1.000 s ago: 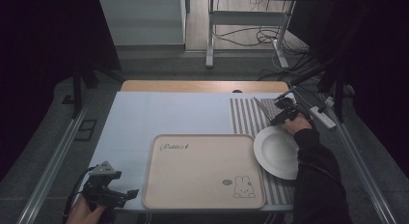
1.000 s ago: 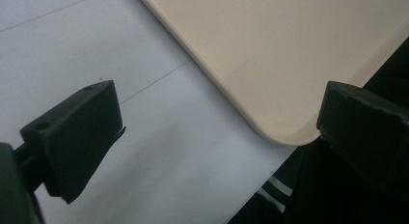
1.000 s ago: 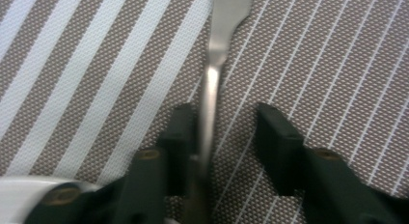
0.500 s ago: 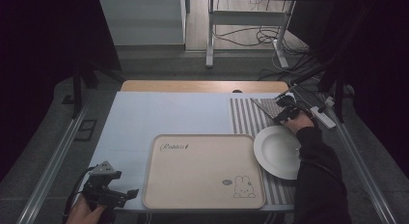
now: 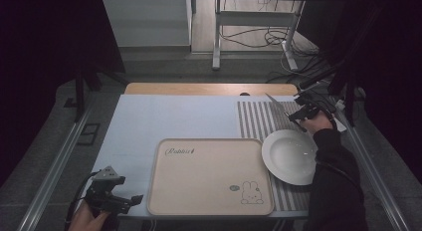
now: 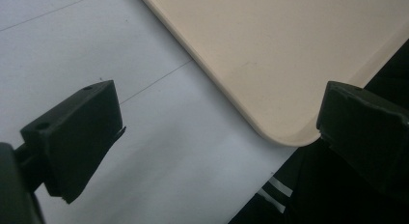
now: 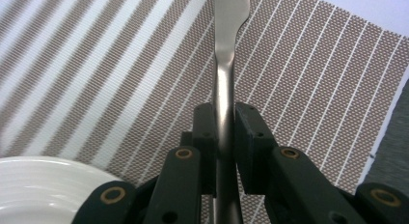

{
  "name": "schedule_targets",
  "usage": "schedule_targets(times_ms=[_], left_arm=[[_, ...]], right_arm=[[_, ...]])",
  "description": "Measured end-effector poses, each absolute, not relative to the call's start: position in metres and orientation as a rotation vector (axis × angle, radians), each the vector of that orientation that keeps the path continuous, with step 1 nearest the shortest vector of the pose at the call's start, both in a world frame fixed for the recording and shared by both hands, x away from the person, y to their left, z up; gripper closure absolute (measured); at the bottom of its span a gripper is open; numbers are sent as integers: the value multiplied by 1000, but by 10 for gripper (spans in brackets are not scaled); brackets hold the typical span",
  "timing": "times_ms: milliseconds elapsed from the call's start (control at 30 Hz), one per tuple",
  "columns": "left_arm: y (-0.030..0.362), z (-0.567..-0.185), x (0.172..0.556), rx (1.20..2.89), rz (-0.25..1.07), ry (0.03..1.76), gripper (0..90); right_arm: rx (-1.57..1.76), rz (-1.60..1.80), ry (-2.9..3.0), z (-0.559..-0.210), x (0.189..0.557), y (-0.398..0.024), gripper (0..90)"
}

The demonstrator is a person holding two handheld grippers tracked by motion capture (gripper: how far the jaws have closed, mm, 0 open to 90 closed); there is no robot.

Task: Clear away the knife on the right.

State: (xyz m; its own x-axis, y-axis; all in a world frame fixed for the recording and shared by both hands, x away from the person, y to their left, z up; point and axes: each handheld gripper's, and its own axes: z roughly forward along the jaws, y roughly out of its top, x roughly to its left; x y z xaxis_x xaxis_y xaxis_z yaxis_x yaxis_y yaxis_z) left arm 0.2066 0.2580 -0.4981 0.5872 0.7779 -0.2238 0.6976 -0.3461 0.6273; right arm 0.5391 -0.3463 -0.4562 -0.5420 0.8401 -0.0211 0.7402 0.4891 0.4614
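My right gripper [image 5: 302,113] hangs over the far right of the striped placemat [image 5: 256,119]. Its jaws have just been closing and are now shut on the handle of a metal knife [image 7: 226,64]. In the right gripper view the pads [image 7: 205,132] press both sides of the handle, and my right gripper [image 7: 224,118] holds the knife [image 5: 274,101] a little above the mat, blade pointing away. A white plate [image 5: 288,156] lies just nearer than it. My left gripper [image 5: 132,198] rests open at the table's near left corner, next to the beige tray [image 5: 209,176].
The tray's rounded corner [image 6: 270,55] lies between the open jaws of my left gripper [image 6: 217,122], untouched. The plate's rim [image 7: 38,180] sits at the lower left of the right gripper view. A white table cover [image 5: 164,119] stretches left of the mat. Cables trail on the floor beyond.
My right gripper has closed on the knife and lifted it slightly off the mat, drifting a little to the right. The left gripper has stayed still.
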Motion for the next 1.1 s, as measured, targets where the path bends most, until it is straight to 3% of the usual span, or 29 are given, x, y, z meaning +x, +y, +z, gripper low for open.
schedule_targets(times_ms=[1100], left_arm=[[257, -498, 207, 2130, 148, 1169, 24]], right_arm=[[1155, 792, 2581, -451, 454, -284, 805]])
